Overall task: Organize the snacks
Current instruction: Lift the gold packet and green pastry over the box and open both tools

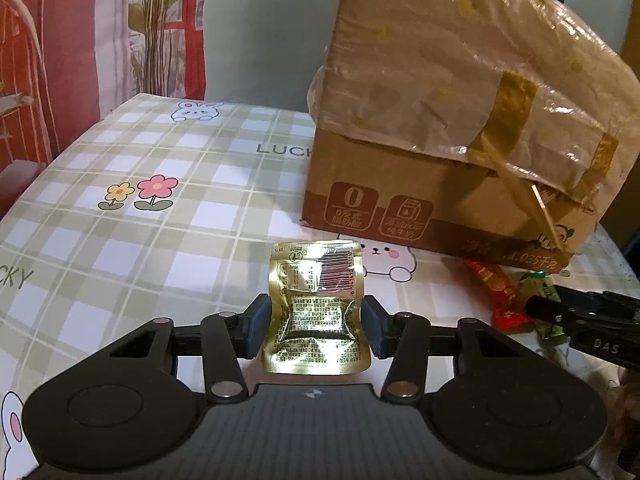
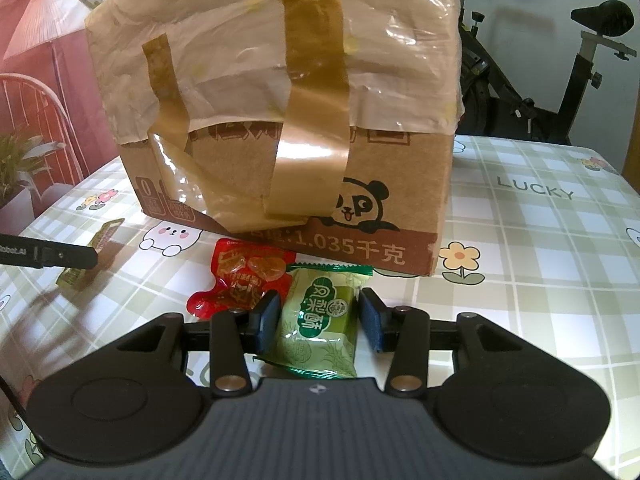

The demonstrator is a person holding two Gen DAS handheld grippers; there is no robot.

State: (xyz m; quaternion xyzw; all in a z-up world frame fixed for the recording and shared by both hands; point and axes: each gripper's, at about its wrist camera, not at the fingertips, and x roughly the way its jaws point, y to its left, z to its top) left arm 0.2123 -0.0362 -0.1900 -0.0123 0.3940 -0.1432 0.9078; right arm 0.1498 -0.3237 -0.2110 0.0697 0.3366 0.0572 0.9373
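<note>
My left hand-held gripper point(image 1: 314, 326) is clamped on a gold foil packet point(image 1: 316, 300). Its two blue pads press in on the packet's sides, and the foil is pinched narrow at that spot. The packet stands up between the fingers with its barcode end pointing away from me, toward the cardboard box point(image 1: 448, 140). From the right wrist view the same packet point(image 2: 106, 236) shows off to the left, tilted, with the dark finger of my left hand-held gripper across it.

My right hand-held gripper point(image 2: 318, 320) has a green packet point(image 2: 320, 320) between its fingers. The left pad touches the packet's edge; the right pad seems to stand just off the wrapper, so I cannot tell whether the grip is firm. The green packet lies just in front of the box, its far end near the box's bottom edge.

A red packet point(image 2: 240, 276) lies flat on the desk point(image 2: 540, 260) beside the green one, on its left, touching or slightly under it, close to the box. In the left wrist view the red packet point(image 1: 496, 292) sits right of my gold one, well apart from it.

The box stands on the checked cloth of the desk, with plastic sheet and brown tape over its top.
</note>
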